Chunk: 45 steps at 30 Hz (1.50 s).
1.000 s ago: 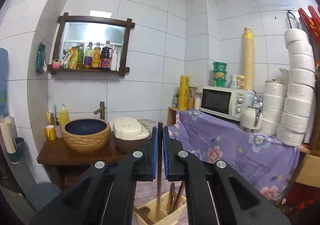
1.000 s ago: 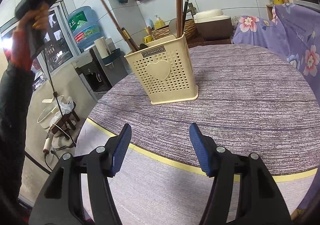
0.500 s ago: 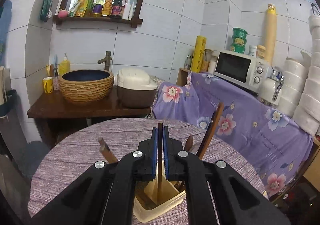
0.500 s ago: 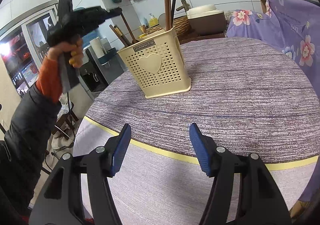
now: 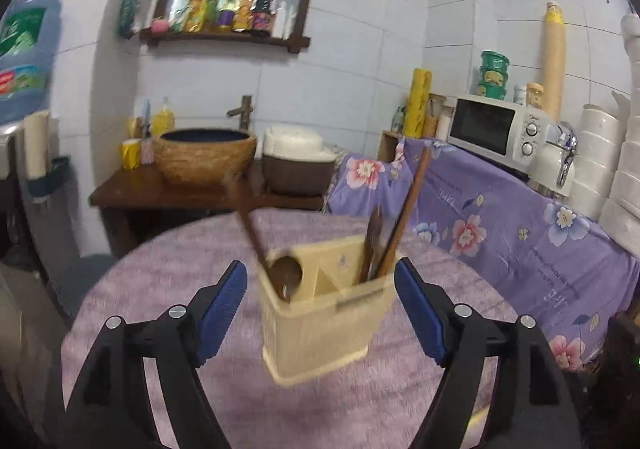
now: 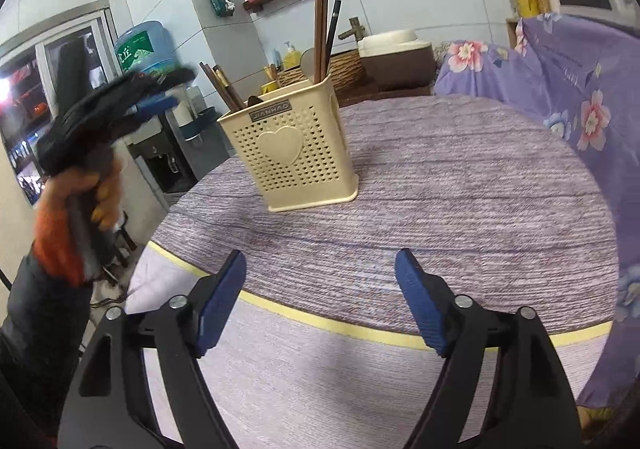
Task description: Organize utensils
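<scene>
Nearest in the right wrist view, the right gripper (image 6: 320, 289) hangs over the near edge of the round table (image 6: 460, 185). Its blue fingers (image 6: 222, 301) are opening and stand wide apart, with only the purple cloth between them, so it holds nothing and seems to be waiting. In the left wrist view, the left gripper (image 5: 320, 297) is also opening, and its fingers (image 5: 222, 303) stand on each side of the cream utensil holder (image 5: 320, 321) without pressing on it. It looks like it has nothing to hold now. The holder stands upright toward the far left side of the table, away from the near edge. It has small holes and a heart on its front, and a small label near the rim that seems to read "JIANHAO" (image 6: 269, 112). The utensils stand in it: a brown spoon (image 5: 285, 275) in one part, and tall chopsticks (image 5: 404, 213) leaning in another part so their tops stick out. Farther back by the wall is a white microwave (image 5: 496, 131). A blue water jug (image 6: 142, 47) has writing that is too small to read.
</scene>
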Each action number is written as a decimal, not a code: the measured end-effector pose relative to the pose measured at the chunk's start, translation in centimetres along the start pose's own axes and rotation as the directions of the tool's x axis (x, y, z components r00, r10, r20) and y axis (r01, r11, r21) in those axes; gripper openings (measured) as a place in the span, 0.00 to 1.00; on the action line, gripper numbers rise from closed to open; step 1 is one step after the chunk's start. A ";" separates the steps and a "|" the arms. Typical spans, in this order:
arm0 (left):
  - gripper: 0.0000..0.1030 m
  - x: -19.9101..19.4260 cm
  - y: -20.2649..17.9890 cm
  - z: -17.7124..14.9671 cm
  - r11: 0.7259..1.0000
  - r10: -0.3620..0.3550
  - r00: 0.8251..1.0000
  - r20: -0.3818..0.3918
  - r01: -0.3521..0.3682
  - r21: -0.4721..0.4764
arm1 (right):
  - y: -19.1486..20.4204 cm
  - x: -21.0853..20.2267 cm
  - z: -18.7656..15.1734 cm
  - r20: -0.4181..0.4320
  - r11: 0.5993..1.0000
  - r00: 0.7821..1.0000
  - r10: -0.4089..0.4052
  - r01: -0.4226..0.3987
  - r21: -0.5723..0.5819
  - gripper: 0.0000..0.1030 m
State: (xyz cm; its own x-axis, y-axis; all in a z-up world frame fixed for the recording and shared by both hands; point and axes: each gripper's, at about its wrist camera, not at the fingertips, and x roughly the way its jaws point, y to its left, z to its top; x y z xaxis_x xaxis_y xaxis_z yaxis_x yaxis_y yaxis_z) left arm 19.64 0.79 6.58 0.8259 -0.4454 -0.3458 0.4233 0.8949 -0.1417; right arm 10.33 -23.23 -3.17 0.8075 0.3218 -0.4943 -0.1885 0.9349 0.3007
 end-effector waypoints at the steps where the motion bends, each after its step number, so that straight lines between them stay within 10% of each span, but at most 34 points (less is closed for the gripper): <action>1: 0.79 -1.1 -0.3 -1.5 1.000 0.027 1.000 -0.002 -0.027 0.003 | 0.0 -0.2 0.0 0.010 1.000 1.000 -0.016 0.017 -0.010 0.79; 12: 0.95 -10.2 -4.9 -12.2 0.983 0.171 0.985 0.026 -0.169 -0.066 | 1.4 -4.5 -3.3 0.108 0.989 0.989 -0.098 0.109 -0.096 0.92; 45: 0.95 -13.8 -4.8 -14.0 0.968 0.210 0.977 0.037 -0.203 -0.149 | 4.0 -8.7 -4.9 0.192 0.978 0.978 -0.081 0.115 -0.174 0.94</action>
State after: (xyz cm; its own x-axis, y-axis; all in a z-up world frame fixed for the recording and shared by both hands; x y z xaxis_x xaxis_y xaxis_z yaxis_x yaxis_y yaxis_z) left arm 0.99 3.03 -0.98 0.9095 -0.2482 -0.3334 0.1867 0.9606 -0.2056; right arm -0.14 -21.55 -1.68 0.9124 0.2105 -0.3510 -0.1889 0.9774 0.0952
